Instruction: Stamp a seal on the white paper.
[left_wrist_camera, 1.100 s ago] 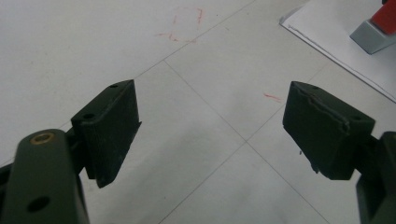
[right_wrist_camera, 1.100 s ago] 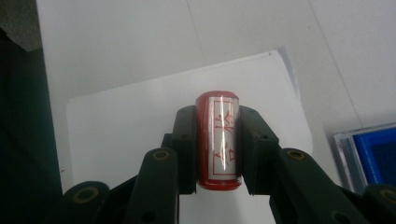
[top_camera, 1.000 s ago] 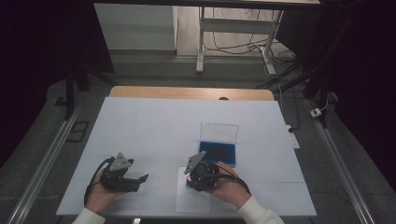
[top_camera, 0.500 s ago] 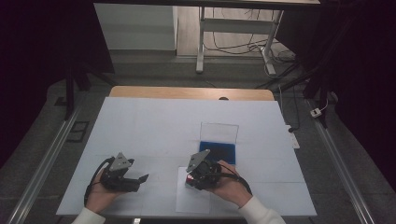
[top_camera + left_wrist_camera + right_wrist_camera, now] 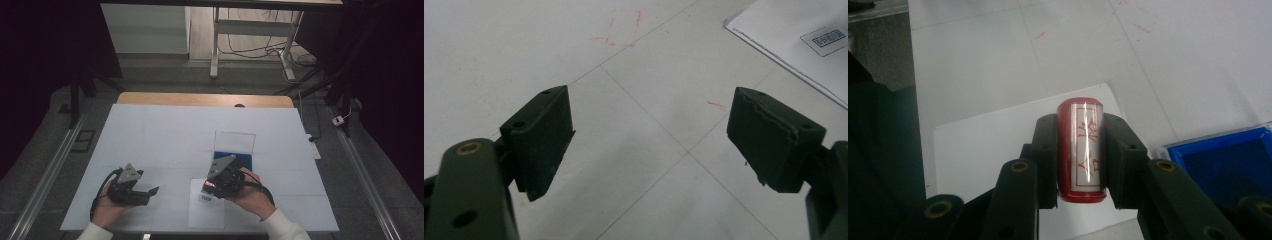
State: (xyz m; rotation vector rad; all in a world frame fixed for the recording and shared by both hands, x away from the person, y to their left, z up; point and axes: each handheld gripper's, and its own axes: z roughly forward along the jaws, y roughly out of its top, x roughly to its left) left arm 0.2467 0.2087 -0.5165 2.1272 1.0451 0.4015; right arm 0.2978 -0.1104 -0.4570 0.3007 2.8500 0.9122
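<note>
Stamp (image 5: 1081, 150) sits pinched between my right gripper's (image 5: 212, 185) fingers (image 5: 1047, 160), red barrel with a white label, held over the near sheet of paper (image 5: 207, 212). Compared with a second ago, that hand has slid slightly toward me and lower, so the stamp now hangs above the paper's printed label (image 5: 205, 198) rather than at the ink pad's edge. I read that as inking done and pressing next (the face of the stamp is hidden, so I can't confirm ink). My left gripper (image 5: 150, 192) rests on the counter (image 5: 150, 135) well to the side, fingers (image 5: 544, 140) spread, holding nothing; it has not moved. Just beyond the right hand lies the blue pad (image 5: 245, 161), its clear lid (image 5: 235, 140) standing open behind.
</note>
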